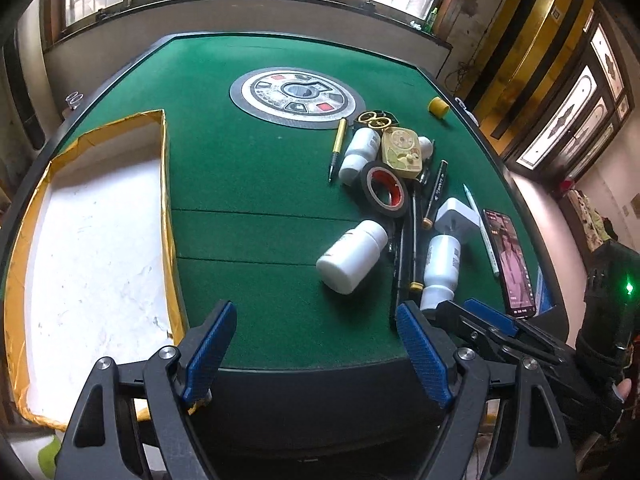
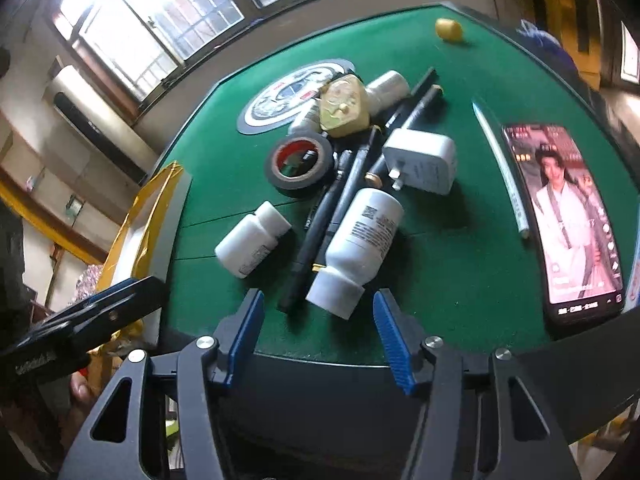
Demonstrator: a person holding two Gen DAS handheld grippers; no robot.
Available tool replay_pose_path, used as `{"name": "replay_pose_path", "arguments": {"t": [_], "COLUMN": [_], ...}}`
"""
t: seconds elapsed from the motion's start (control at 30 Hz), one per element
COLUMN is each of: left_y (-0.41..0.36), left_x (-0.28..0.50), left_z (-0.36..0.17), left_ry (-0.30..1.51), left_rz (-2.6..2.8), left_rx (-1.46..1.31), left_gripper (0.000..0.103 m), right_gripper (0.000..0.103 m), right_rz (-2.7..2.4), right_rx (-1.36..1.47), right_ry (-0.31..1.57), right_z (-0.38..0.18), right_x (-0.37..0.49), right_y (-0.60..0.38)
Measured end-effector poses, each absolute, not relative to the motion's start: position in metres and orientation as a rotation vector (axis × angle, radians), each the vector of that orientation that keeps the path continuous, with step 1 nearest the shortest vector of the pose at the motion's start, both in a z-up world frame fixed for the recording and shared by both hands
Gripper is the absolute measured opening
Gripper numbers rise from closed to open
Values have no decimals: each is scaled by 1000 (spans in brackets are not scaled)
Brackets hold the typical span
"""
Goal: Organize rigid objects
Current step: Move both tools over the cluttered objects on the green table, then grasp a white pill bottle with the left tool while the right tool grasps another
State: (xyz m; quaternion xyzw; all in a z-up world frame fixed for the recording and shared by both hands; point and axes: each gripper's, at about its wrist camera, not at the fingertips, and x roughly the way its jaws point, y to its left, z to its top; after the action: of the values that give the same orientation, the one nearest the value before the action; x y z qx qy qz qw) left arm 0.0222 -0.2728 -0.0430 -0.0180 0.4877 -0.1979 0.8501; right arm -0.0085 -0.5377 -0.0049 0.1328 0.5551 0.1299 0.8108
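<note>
The shallow white tray with yellow taped rims (image 1: 96, 240) occupies the left side of the green felt surface (image 1: 256, 184), its right rim running alongside open felt. The tray holds nothing visible. Between that rim and the cluster of objects lies a broad bare stretch of felt, crossed by two seams.

The left tool (image 1: 316, 344) hangs over the near edge of the surface, its blue pads spread wide with nothing between them.

At centre sits a round grey-and-white dial plate (image 1: 298, 98), set into the felt. To its right the objects crowd together: a yellow pen (image 1: 338, 148) lying apart on the cluster's left side, a roll of black tape with red core (image 1: 384, 190) leaning on neighbours, a yellow-green rounded case (image 1: 400, 152) resting on top of a white bottle, and dark pens (image 2: 340, 204) running through the middle.

A small white plastic bottle (image 2: 252, 244) lies on its side at the cluster's left edge. A larger white labelled bottle (image 2: 360, 244) lies cap toward the near edge, partly over the dark pens. The right tool (image 2: 318, 332) stands just short of that cap, jaws spread, touching nothing.

Further right are a white plug adapter (image 2: 424, 162), a white pen (image 2: 504, 172) and a lit smartphone (image 2: 568, 216) close to the right border. A small yellow cap (image 2: 450, 30) stands alone at the far side.
</note>
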Motion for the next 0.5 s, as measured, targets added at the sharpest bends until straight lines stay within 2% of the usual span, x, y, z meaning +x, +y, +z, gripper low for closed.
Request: {"name": "replay_pose_path", "arguments": {"t": [0.07, 0.43, 0.5], "left_y": [-273, -302, -314], "left_x": [25, 52, 59], "left_z": [-43, -50, -57], "left_ry": [1026, 1060, 1075], "left_rz": [-417, -475, -487], "left_rx": [-39, 59, 88], "left_gripper": [85, 85, 85], "right_gripper": [52, 52, 48], "right_rz": [270, 181, 174], "right_rx": [300, 271, 271], "right_ry": [1193, 1215, 1218], "right_z": [-22, -56, -58], "right_x": [3, 41, 45], "right_y": [-521, -493, -492]}}
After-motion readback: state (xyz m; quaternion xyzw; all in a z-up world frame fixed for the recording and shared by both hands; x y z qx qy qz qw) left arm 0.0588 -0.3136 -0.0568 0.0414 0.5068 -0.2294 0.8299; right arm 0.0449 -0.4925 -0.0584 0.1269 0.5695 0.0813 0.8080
